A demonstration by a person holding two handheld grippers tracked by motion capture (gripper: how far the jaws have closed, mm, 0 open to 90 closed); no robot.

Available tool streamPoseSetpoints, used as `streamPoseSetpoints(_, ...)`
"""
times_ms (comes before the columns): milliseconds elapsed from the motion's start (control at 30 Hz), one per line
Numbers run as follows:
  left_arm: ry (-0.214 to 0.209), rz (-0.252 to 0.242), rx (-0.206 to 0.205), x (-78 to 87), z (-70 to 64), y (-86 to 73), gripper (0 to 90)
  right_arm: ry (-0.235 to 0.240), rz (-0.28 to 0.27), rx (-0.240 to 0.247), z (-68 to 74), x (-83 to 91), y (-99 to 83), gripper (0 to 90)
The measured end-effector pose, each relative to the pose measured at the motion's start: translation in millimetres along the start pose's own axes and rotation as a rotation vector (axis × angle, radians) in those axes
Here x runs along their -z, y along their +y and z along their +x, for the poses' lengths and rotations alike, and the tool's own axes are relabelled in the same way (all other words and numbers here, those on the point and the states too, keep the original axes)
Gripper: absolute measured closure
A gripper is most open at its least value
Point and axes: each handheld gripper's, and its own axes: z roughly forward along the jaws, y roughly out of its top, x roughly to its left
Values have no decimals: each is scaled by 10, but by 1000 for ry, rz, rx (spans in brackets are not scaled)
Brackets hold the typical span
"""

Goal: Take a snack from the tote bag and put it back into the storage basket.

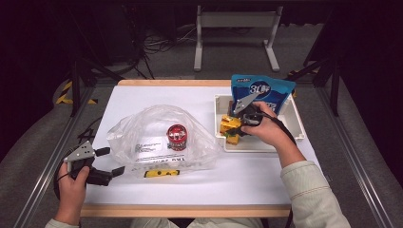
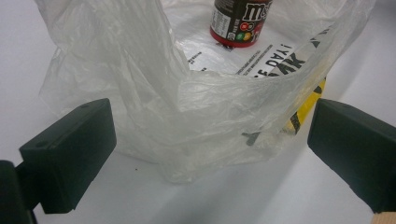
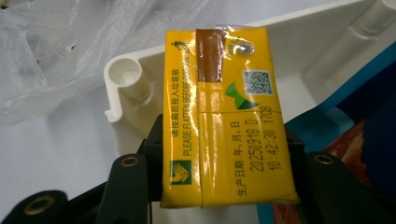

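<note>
Right tongs (image 1: 236, 124) clamp the yellow carton (image 3: 226, 116) over the white bin (image 1: 259, 145) at frame right, likely bound for the bag. Left tongs (image 1: 110, 161) gape wide at the plastic bag (image 1: 157, 137) mouth, lower left, probably ready to hold it open.

A white table (image 1: 199, 183) with a pale wooden edge is filling the middle of the frame. Left of centre, a clear plastic bag (image 1: 152, 126) is lying crumpled on it, printed side down near the lower edge. At the upper right, a white tray (image 1: 297, 126) is sitting flat on the tabletop, close to the right border.
</note>
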Motion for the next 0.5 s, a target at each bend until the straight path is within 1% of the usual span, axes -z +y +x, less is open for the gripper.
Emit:
streamPoseSetpoints(67,-2,0,4,-3,-4,0,18,-1,5,-7,0,3,-14,533)
streamPoseSetpoints(100,0,0,6,-2,-5,0,18,4,-4,-14,-1,10,-23,501)
streamPoseSetpoints(167,-2,1,5,-3,-4,0,18,1,-12,-15,1,21,-24,493)
streamPoseSetpoints(233,-2,1,7,-6,-4,-2,18,-6,-23,-22,16,43,-19,458)
streamPoseSetpoints(267,-1,0,12,-6,-7,-4,18,-9,-30,-17,29,54,-12,441)
streamPoseSetpoints(367,-1,0,4,-2,-1,-2,18,-25,-42,-2,60,91,15,421)
streamPoseSetpoints(433,-3,2,8,-7,-7,-1,18,-40,-49,9,81,126,42,397)
streamPoseSetpoints(467,-4,4,1,-8,-5,1,18,-43,-53,5,94,141,52,379)
streamPoseSetpoints(500,-5,5,-3,-10,-5,3,18,-52,-61,11,98,155,63,368)
